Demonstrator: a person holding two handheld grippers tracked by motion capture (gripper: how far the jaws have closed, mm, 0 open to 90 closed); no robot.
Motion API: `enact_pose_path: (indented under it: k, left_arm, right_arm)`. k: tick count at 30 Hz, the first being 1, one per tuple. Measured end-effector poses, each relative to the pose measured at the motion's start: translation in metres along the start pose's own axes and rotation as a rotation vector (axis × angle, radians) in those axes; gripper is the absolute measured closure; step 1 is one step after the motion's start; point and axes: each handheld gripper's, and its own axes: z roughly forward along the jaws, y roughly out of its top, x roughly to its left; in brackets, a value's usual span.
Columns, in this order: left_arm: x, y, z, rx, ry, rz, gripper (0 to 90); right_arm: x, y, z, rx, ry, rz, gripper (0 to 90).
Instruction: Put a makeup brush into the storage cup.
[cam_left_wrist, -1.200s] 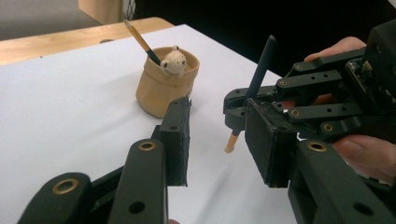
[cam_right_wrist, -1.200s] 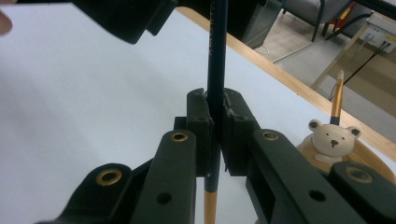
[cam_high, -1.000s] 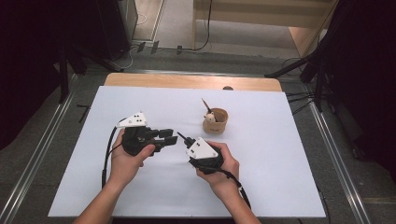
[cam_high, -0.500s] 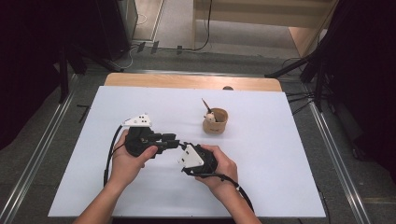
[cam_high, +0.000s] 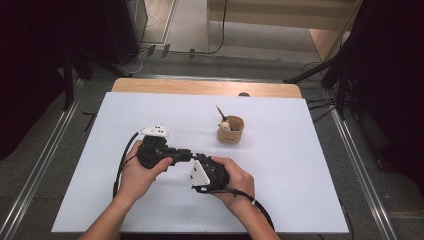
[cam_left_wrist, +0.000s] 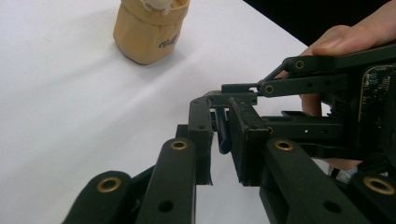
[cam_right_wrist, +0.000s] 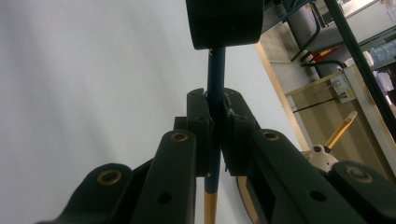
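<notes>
High view: a white table (cam_high: 300, 190) takes up the middle of the frame. A small tan pot (cam_high: 230, 131) stands just right of centre with a pencil-like stick and a pale small object poking out of its top. Below and left of the pot, the two grippers meet tip to tip. The left gripper (cam_high: 186, 154) is held by the left hand (cam_high: 137, 172) at lower centre-left. The right gripper (cam_high: 196, 157), with a pale plate on top, is held by the right hand (cam_high: 235, 182) just beside it.

Right gripper view: jaws pressed together on a thin dark-blue pen (cam_right_wrist: 215, 93) that runs up the middle of the frame. Its lower end turns yellow-orange below the jaws. Its upper end meets a black block of the other gripper at top centre. The tan pot's rim shows at lower right.

Left gripper view: jaws stand a little apart, with the dark pen (cam_left_wrist: 222, 133) in the gap between them. I cannot tell whether either pad touches it. The right gripper's jaws close on the pen from the right. The tan pot (cam_left_wrist: 148, 30) sits at upper left, well apart.
</notes>
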Motion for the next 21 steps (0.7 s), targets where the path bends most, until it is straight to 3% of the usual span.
enact_pose_path:
  k: [9,13,14,15,16,21]
  left_arm:
    - [0.000,0.000,0.002,0.015,-0.018,-0.006,86.4]
    - [0.000,-0.001,-0.001,-0.013,-0.002,-0.005,86.5]
    - [0.001,-0.001,-0.002,-0.021,-0.001,-0.004,86.5]
    - [0.000,-0.001,-0.003,-0.033,0.004,-0.003,86.5]
    - [0.000,-0.001,-0.004,-0.045,0.006,0.000,86.5]
    - [0.001,-0.002,-0.009,-0.110,0.027,0.007,86.5]
  right_arm:
    - [-0.001,-0.002,0.001,-0.002,0.008,-0.001,83.8]
    - [-0.005,-0.003,0.000,-0.038,0.004,0.094,64.1]
    - [-0.005,-0.003,0.000,-0.038,0.004,0.094,64.1]
    - [-0.007,-0.004,-0.001,-0.052,0.002,0.135,58.8]
    - [-0.012,-0.006,-0.003,-0.084,0.013,0.225,54.7]
    - [-0.025,-0.014,-0.010,-0.161,0.033,0.446,47.2]
